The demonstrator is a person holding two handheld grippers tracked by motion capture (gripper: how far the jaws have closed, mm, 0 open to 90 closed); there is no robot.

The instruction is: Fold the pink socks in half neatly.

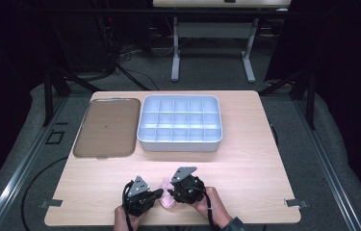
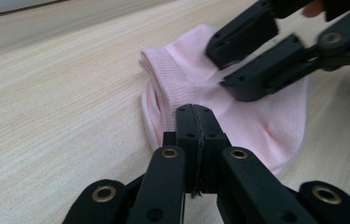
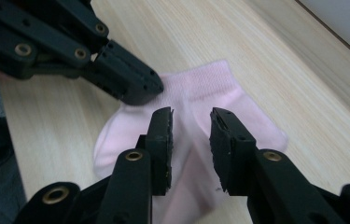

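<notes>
Left hand-held gripper jaws pressed together at pink sock edge; right hand-held gripper spread above it.

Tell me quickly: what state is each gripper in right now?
Left gripper: jaws shut at the pink sock's edge; whether it pinches fabric cannot be told.
Right gripper: open, over the sock.

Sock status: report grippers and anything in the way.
Left gripper shut on sock edge. Right gripper open, jaws over the sock. Nothing in the way; bin and tray sit far back.
</notes>
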